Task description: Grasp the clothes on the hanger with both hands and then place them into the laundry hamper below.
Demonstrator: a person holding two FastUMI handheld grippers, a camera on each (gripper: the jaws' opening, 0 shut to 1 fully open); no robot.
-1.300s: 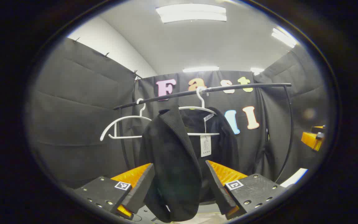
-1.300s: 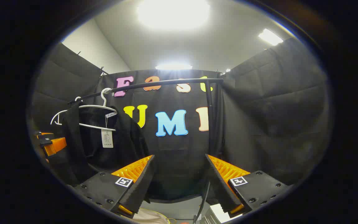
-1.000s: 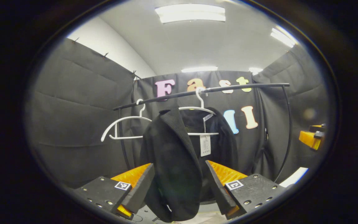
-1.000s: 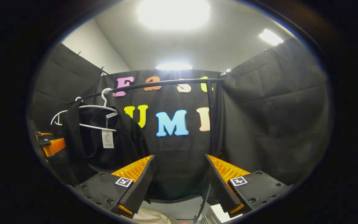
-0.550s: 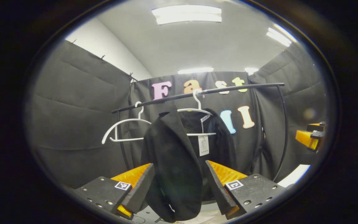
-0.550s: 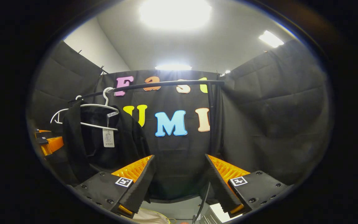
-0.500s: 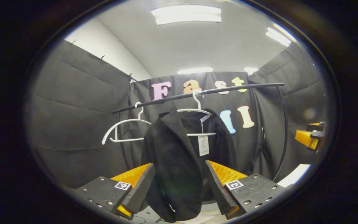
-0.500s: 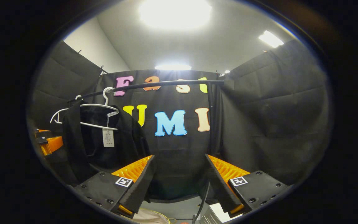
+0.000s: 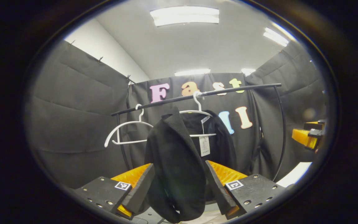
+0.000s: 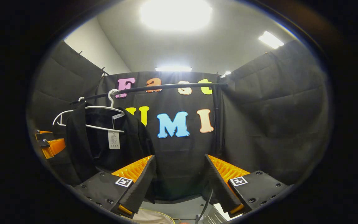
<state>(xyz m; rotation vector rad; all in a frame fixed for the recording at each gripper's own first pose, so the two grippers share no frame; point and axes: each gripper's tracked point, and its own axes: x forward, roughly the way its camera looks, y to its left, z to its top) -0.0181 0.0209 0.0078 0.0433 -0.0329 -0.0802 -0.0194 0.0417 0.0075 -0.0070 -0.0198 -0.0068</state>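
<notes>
While the left gripper (image 9: 179,186) has its jaws spread wide apart and clamped on nothing, the black jacket (image 9: 176,165) hangs just beyond them, its lower front panel showing in the gap between the two fingers; whether the cloth touches either finger cannot be told. The jacket sits on a white hanger (image 9: 197,113) hooked over the black rail (image 9: 197,95), and a paper tag (image 9: 204,145) dangles from its collar, below the rail. Beside the jacket, toward the rail's post end at the left of the left gripper view, an empty white hanger (image 9: 126,129) also hooks on the rail. At the right edge of that view, well apart from the jacket, part of the right gripper shows.

In the right gripper view, the right gripper (image 10: 180,186) likewise has its jaws wide apart with nothing between them, facing the booth wall below the rail's far post (image 10: 218,124). The jacket (image 10: 104,146) hangs off to the left of its fingers, under the rail (image 10: 154,88), tag (image 10: 114,139) facing out, with the left gripper (image 10: 50,144) showing beside the jacket at the view's left edge. Something pale lies low between the fingers, too little of it visible to tell what it is.
</notes>
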